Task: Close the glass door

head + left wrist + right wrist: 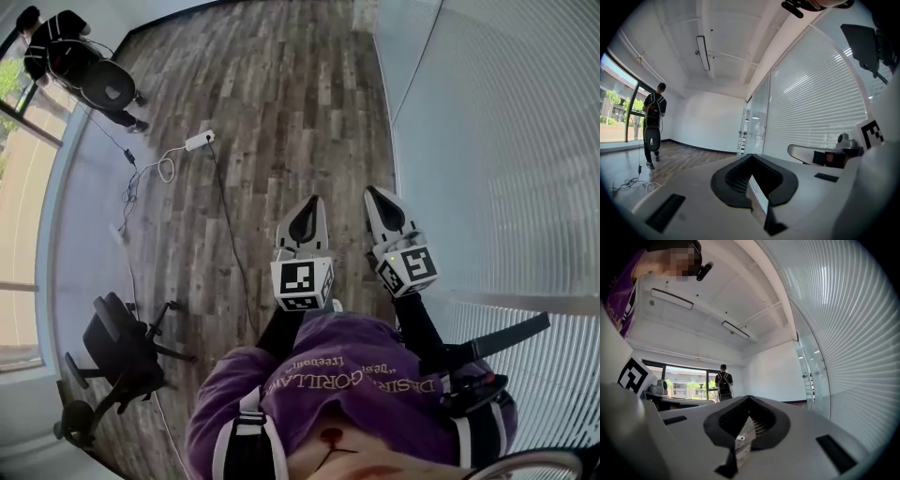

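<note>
Left gripper (309, 211): jaws clenched, nothing between them. Right gripper (380, 202): likewise clenched and empty. Glass door (757, 124): ahead along the slatted wall (506, 169) at right, well apart from both; advise approaching level and pushing its edge steadily.

Floor (281, 112): grey-brown wood planks. A black office chair (122, 352) stands on it. Just left of the chair, tall windows (19, 187) admit daylight. Beyond the chair, a white power strip (200, 141) lies with its cable trailing. Well right of the chair runs a white slatted wall (506, 159). Linear lamps (703, 52) are mounted on the white ceiling.
</note>
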A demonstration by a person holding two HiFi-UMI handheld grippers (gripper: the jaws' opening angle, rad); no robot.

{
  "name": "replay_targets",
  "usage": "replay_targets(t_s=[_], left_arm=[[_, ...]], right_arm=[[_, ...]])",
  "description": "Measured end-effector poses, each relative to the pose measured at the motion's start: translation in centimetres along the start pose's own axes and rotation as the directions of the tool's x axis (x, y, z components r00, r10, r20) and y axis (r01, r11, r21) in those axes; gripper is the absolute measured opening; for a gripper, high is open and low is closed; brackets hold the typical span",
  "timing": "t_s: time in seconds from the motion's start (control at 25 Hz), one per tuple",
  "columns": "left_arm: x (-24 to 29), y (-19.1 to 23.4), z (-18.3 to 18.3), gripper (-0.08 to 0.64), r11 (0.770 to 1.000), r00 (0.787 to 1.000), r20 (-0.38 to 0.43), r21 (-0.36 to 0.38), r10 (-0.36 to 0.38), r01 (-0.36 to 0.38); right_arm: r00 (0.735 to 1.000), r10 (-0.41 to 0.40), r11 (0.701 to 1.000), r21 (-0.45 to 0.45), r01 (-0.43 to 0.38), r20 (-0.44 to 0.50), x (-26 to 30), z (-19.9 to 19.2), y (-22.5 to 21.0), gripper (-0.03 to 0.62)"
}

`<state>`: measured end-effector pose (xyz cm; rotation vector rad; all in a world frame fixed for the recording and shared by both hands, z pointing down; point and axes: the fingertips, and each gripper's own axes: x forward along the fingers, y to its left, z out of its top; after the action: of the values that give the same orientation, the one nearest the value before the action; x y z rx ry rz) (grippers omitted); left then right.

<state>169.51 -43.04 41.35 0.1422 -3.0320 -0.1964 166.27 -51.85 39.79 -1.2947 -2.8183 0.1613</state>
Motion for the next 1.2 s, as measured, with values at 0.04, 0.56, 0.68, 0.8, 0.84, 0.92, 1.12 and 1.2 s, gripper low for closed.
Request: replay_targets(t_s=[0.04,0.56,0.68,0.8,0.84,0.92,1.12,1.2], left_arm=[[1.1,0.4,-0.1,-0.017,1.0,1.0,0.001,-0.001,-0.003,0.003],[19.4,10.9,4.3,-0.017,0.999,0.999,0.03,0.011,-0.043,0.043],[22.6,13.1,5.1,-0.017,0.999,0.999,0.033,0.008,-0.037,0.037],[25.0,14.0,5.0,-0.017,0.999,0.999,0.025,-0.008,-0.044,0.044],[25.8,14.2,4.8,-0.017,0.999,0.999,0.021,-0.016,-0.047,0.047],[27.2,14.5,4.4,-0.017,0.998,0.999,0.018,-0.026,-0.048,0.048],[31.7,15.8,3.9,-0.017,0.999,1.0,0.022,-0.049,-0.022,0.023],[34.3,17.1,4.1,-0.017,0.998,1.0,0.03,-0.058,0.001,0.001]], right_arm=[[1.0,-0.009,1.0,-0.001,0.009,0.001,0.9,-0.2,-0.8,-0.009],[0.997,-0.069,0.997,-0.016,0.069,0.03,20.3,1.8,-9.6,-0.009],[0.997,-0.062,0.998,-0.019,0.062,0.035,23.9,2.2,-10.5,-0.009],[0.998,-0.06,0.998,-0.009,0.06,0.016,26.0,1.6,-11.7,-0.009],[0.998,-0.065,0.998,-0.001,0.065,0.006,26.7,1.3,-12.2,-0.009],[0.997,-0.077,0.997,0.011,0.077,-0.011,28.0,0.6,-13.5,-0.009],[0.995,-0.097,0.995,0.002,0.097,-0.024,31.7,0.2,-17.4,-0.009],[0.996,-0.091,0.996,-0.01,0.091,-0.013,34.2,0.5,-19.1,-0.009]])
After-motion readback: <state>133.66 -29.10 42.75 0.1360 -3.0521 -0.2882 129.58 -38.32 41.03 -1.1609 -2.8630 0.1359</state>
